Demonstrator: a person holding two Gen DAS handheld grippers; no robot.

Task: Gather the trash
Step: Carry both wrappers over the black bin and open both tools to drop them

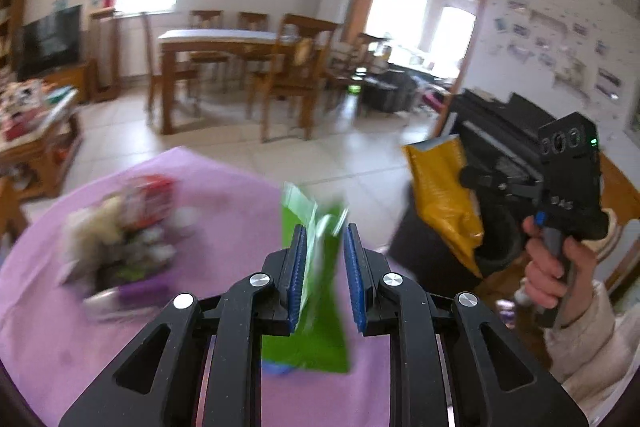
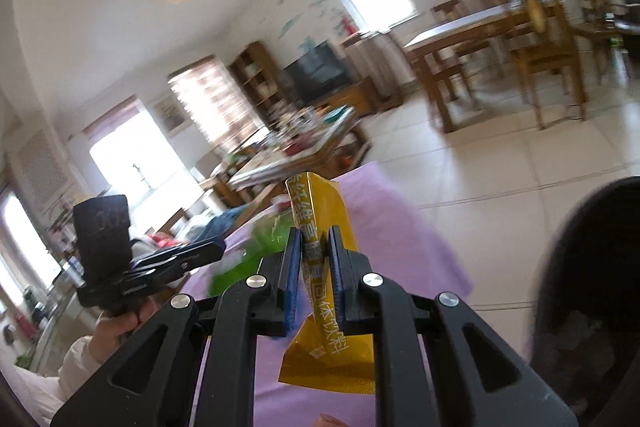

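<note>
My left gripper (image 1: 325,231) is shut on a green wrapper (image 1: 320,323), lifted above the purple tablecloth (image 1: 224,211). In the right wrist view my right gripper (image 2: 316,235) is shut on a yellow packet (image 2: 320,211) with white print, which hangs between the blue pads. The left wrist view shows that same yellow packet (image 1: 444,195) held by the right gripper over a black bin (image 1: 424,255) at the right. A blurred heap of mixed trash (image 1: 128,239) lies on the cloth at the left. The green wrapper (image 2: 260,251) also shows blurred in the right wrist view.
The black bin (image 2: 588,299) fills the right edge of the right wrist view. A wooden dining table (image 1: 224,43) with chairs stands across the tiled floor. A cluttered low table (image 1: 36,131) is at the left. A hand (image 1: 556,267) grips the right tool.
</note>
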